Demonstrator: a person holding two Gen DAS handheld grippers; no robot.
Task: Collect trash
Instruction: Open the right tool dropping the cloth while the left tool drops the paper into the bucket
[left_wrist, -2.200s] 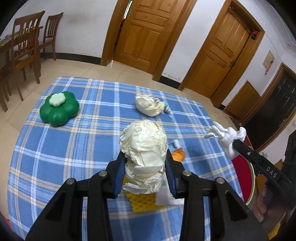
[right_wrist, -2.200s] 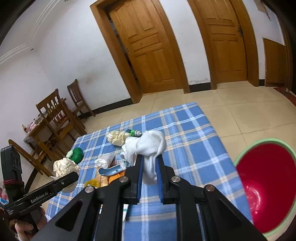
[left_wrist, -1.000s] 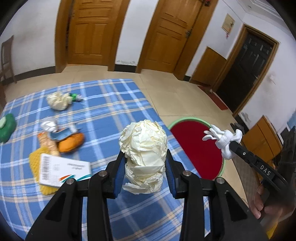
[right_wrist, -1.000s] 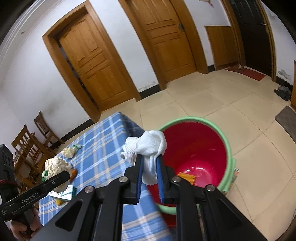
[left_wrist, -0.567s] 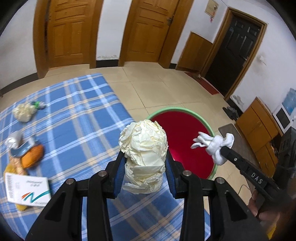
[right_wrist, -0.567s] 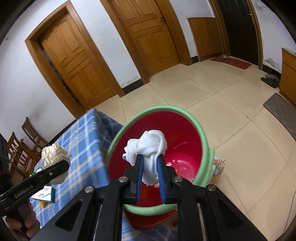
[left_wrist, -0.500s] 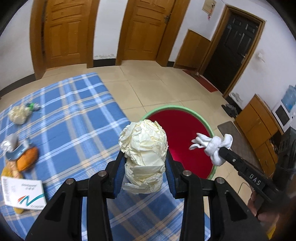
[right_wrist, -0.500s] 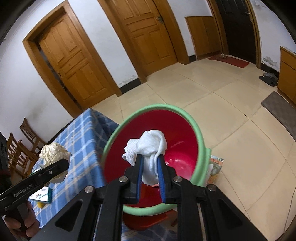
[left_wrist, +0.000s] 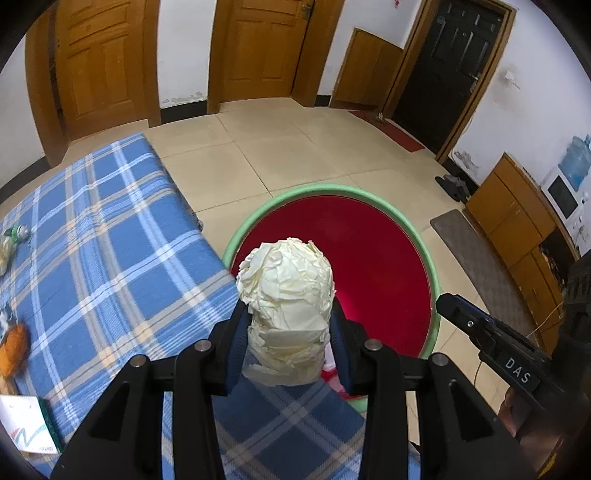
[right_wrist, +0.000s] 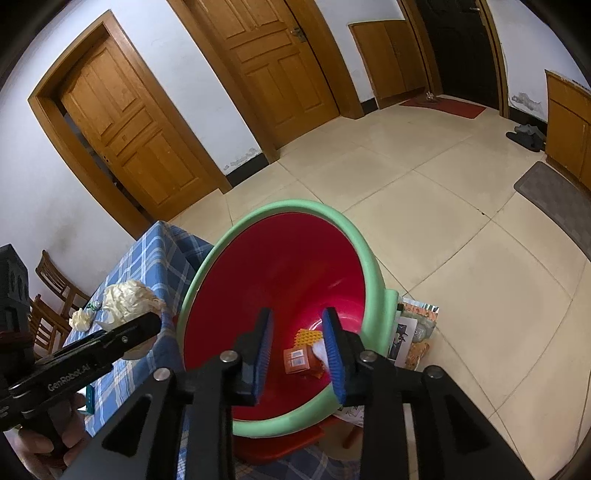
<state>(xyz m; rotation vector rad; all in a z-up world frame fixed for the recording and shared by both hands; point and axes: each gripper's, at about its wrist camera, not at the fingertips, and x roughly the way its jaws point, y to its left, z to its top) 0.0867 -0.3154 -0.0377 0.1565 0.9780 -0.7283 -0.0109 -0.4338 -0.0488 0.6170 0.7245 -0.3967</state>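
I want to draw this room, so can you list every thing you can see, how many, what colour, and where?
Round plastic bin: one, red inside with green rim, on the floor beside the table.
Checked tablecloth: one, blue and white, covering the table.
Crumpled paper ball: one, cream, gripped at the bin's edge.
Scraps in the bin: a few, orange and white, at its bottom.
Smaller paper wad: one, cream, on the cloth.
Panelled wooden doors: two, brown, in the far wall.
Dark door: one, black, far right.
Wooden chairs: two, brown, behind the table.
Left tongs: black, shut on the paper ball.
Right tongs: black, opening, empty, over the bin.
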